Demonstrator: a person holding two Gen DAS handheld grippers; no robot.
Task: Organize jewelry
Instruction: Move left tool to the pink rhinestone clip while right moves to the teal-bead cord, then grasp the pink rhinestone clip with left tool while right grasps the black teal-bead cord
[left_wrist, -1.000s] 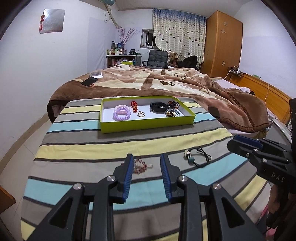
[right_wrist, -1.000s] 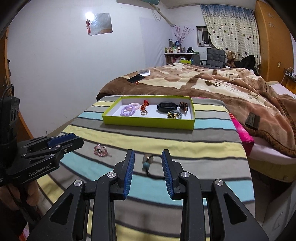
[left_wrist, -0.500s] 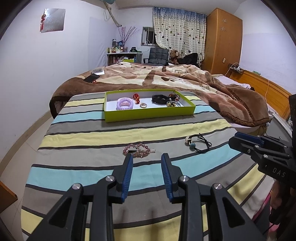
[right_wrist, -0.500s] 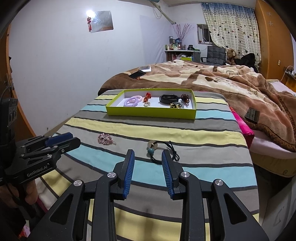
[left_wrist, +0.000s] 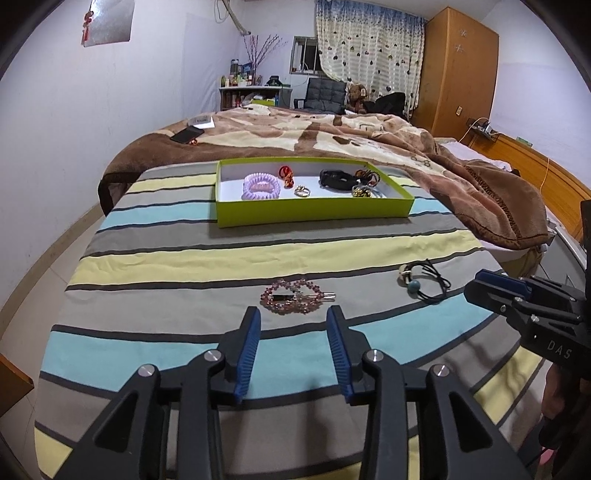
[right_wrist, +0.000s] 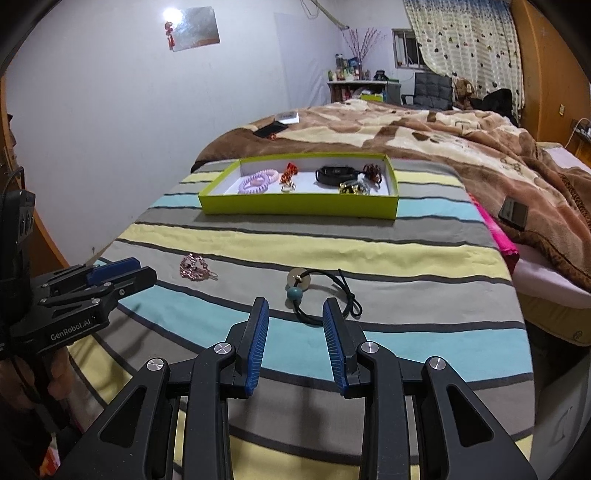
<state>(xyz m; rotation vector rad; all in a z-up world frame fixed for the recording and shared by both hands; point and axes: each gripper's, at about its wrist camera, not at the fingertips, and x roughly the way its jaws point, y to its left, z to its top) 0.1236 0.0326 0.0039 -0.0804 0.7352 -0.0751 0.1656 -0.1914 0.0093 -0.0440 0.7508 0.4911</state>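
Pink hair clip lies just beyond the left gripper's just-widened, empty fingers.

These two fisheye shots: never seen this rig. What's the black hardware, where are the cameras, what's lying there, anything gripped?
No robot arm: a person holds one two-finger gripper in each hand, with a camera on each looking forward along its fingers. The left view shows the left gripper, its jaws just opened wider, empty, facing a pink beaded hair clip. The right view shows the right gripper, open and empty, facing a black hair tie with beads. Both pieces lie on a striped cloth. Beyond sits a green tray that holds other jewelry.
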